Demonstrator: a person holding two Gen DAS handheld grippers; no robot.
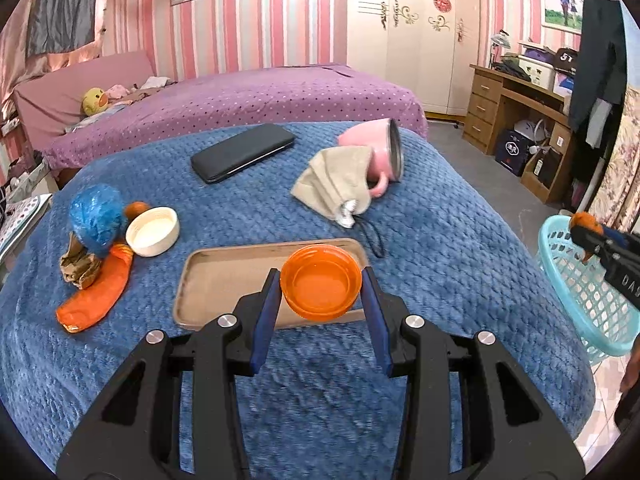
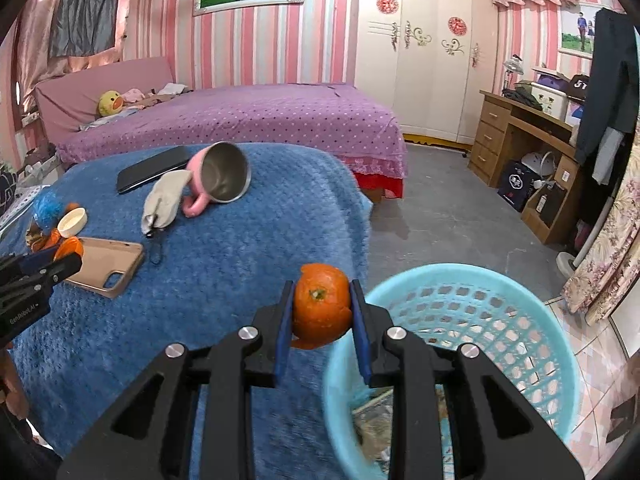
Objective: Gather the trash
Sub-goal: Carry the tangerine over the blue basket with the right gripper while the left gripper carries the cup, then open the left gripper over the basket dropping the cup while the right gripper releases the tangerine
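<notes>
Now both claws carry trash over the blue blanket (image 1: pixel 360 380).

Left claw (image 1: pixel 320 292) pinches an orange lid (image 1: pixel 320 286), with a tan phone case (image 1: pixel 224 276) just beyond it and a mask (image 1: pixel 340 184) and pink mug (image 1: pixel 380 152) farther ahead. Right claw (image 2: pixel 320 304) grips an orange peel (image 2: pixel 320 304) between its pads; the blue basket (image 2: pixel 460 280) sits just to its right and below.

The blanket (image 1: pixel 440 280) is blue with a quilted weave. The lid (image 1: pixel 320 286) is clear orange, the peel (image 2: pixel 322 306) orange, the basket (image 2: pixel 460 280) pale turquoise. The mug (image 1: pixel 380 142) is pink with a steel inside, the mask (image 1: pixel 340 180) beige, the phone (image 1: pixel 244 152) black, the case (image 2: pixel 108 264) tan. The bed (image 1: pixel 260 100) is purple with dots, the wall (image 1: pixel 248 28) striped pink and white.
</notes>
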